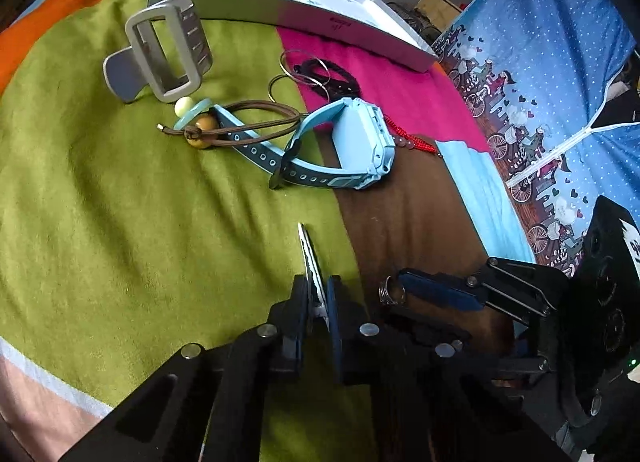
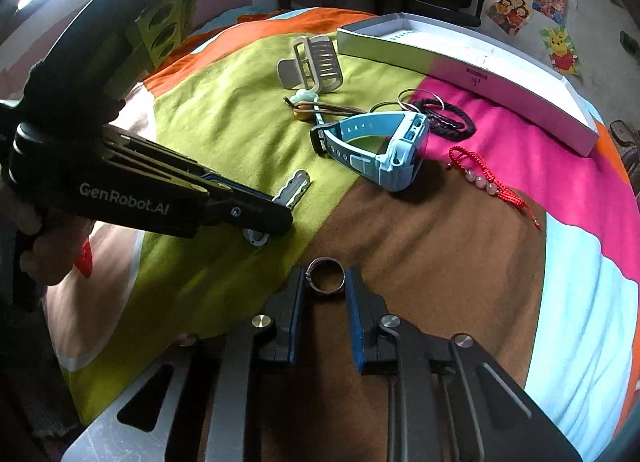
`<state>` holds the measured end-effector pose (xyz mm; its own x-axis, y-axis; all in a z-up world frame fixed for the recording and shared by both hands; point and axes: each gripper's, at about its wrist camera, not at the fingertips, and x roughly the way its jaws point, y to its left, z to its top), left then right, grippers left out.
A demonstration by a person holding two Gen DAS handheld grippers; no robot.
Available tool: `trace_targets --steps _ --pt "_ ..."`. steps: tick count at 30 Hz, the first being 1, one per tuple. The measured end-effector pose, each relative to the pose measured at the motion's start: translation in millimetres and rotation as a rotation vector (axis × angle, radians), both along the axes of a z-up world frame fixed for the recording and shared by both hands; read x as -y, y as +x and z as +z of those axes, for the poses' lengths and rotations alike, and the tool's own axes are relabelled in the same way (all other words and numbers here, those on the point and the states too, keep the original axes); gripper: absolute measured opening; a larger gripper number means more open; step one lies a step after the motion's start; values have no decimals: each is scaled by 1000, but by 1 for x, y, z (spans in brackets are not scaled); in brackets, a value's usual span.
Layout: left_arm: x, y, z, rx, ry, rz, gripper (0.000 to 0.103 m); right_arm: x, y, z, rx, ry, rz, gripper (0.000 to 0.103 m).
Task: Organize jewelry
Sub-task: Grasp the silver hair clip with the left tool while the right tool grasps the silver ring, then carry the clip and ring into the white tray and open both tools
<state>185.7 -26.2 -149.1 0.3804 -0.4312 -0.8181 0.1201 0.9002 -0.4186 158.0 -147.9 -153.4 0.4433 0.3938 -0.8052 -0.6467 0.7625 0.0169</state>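
A flat silver hair clip [image 1: 310,262] with a toothed edge sticks out forward from between the pads of my left gripper [image 1: 318,294], which is shut on it just above the green cloth. In the right wrist view the same clip [image 2: 294,188] shows at the tip of the left gripper [image 2: 280,218]. A small silver ring [image 2: 325,276] stands between the blue pads of my right gripper [image 2: 325,282], and both pads touch it. It hangs low over the brown patch. In the left wrist view, the ring [image 1: 390,292] sits at the right gripper's tip [image 1: 400,288].
On the striped bedspread lie a light blue watch [image 2: 384,150], a grey claw clip [image 2: 312,62], a brown beaded cord [image 1: 200,130], thin bangles [image 1: 304,70], a black braided bracelet [image 2: 452,122] and a red bracelet [image 2: 488,182]. An open white box [image 2: 460,62] stands behind.
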Motion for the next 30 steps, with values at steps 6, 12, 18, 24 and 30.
trace_targets --steps 6,12,18,24,30 --pt "-12 -8 15 69 -27 61 10 6 1 10 35 46 -32 18" --pt "-26 3 74 241 20 119 10 19 16 48 130 144 -104 18" --pt "-51 80 122 342 64 177 10 9 97 89 235 197 -186 18" --pt "-76 160 109 342 119 196 10 -7 187 86 204 216 -276 18" --pt "-93 204 79 257 131 204 10 -28 248 54 111 214 -345 18"
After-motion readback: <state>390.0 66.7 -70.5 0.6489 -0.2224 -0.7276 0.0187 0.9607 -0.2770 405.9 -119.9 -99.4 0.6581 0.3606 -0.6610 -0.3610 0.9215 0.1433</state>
